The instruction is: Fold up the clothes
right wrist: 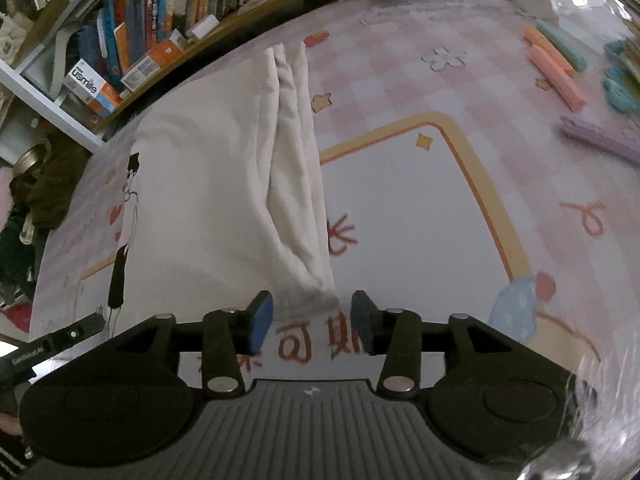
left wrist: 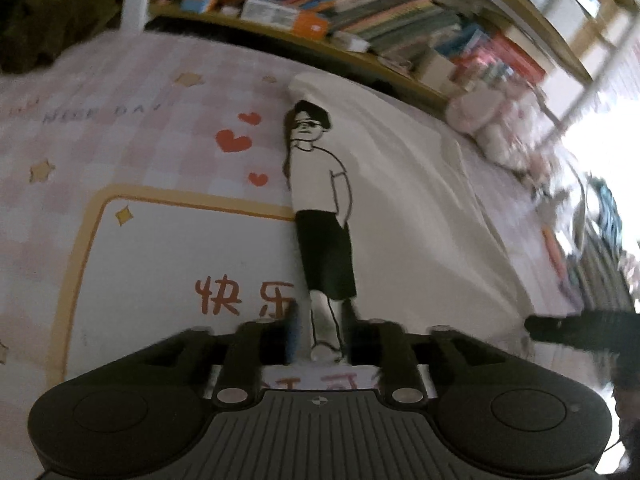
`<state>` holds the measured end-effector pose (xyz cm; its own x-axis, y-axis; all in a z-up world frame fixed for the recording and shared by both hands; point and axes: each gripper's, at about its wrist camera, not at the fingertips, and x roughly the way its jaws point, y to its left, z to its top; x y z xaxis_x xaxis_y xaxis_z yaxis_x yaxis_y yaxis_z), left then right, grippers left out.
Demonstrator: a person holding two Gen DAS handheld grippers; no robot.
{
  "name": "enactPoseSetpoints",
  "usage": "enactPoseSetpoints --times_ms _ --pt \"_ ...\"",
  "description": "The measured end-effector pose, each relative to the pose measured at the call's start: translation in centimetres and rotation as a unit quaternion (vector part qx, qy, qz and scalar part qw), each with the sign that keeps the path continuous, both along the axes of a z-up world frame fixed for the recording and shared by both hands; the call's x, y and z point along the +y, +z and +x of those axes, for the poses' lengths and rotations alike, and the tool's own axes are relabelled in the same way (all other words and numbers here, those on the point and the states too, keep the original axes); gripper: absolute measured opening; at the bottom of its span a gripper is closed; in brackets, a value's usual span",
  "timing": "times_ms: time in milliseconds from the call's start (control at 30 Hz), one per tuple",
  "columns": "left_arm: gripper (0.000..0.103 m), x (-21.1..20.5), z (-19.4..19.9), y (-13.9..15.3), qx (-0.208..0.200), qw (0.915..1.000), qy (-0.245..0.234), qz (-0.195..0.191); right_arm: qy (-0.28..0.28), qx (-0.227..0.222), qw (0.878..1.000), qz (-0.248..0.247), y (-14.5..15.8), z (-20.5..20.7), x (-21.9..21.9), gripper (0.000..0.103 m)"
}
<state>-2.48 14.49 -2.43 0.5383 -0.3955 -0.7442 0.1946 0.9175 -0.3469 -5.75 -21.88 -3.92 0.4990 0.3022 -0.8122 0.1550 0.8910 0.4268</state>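
A white T-shirt (left wrist: 400, 200) with a black line drawing of a figure (left wrist: 320, 200) lies folded lengthwise on a pink checked mat (left wrist: 120, 100). My left gripper (left wrist: 320, 336) sits at the shirt's near edge with its fingers (left wrist: 294, 332) close on either side of the fabric, shut on it. In the right wrist view the shirt (right wrist: 208, 184) lies ahead with its folded edge (right wrist: 300, 184) to the right. My right gripper (right wrist: 312, 320) is open, its blue pads (right wrist: 262, 318) on either side of the shirt's near corner, not touching it.
A low bookshelf (left wrist: 380, 20) full of books runs along the mat's far side. Pink plush items (left wrist: 492, 120) lie by the shelf. Coloured sticks (right wrist: 556, 68) and a purple one (right wrist: 600, 140) lie on the mat at the right. Dark clothing (right wrist: 24, 216) lies at the left edge.
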Motion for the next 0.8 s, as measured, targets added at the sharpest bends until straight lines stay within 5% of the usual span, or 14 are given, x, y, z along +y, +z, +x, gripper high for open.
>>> enactPoseSetpoints --times_ms 167,333,467,800 --pt "0.038 -0.7 -1.2 0.3 -0.008 0.9994 -0.029 0.019 -0.007 0.011 1.000 -0.005 0.1 -0.9 0.5 0.050" --pt "0.075 -2.1 -1.7 0.6 -0.028 0.9966 -0.058 0.050 -0.013 0.022 1.000 -0.010 0.3 -1.7 1.1 0.057" --pt "0.082 -3.1 -2.0 1.0 -0.054 0.9921 -0.082 0.078 -0.020 0.028 0.999 -0.012 0.3 -2.2 1.3 0.067" --pt "0.084 -5.0 -2.6 1.2 -0.102 0.9793 -0.126 0.121 -0.066 0.027 0.997 0.007 0.0 0.0 0.3 0.061"
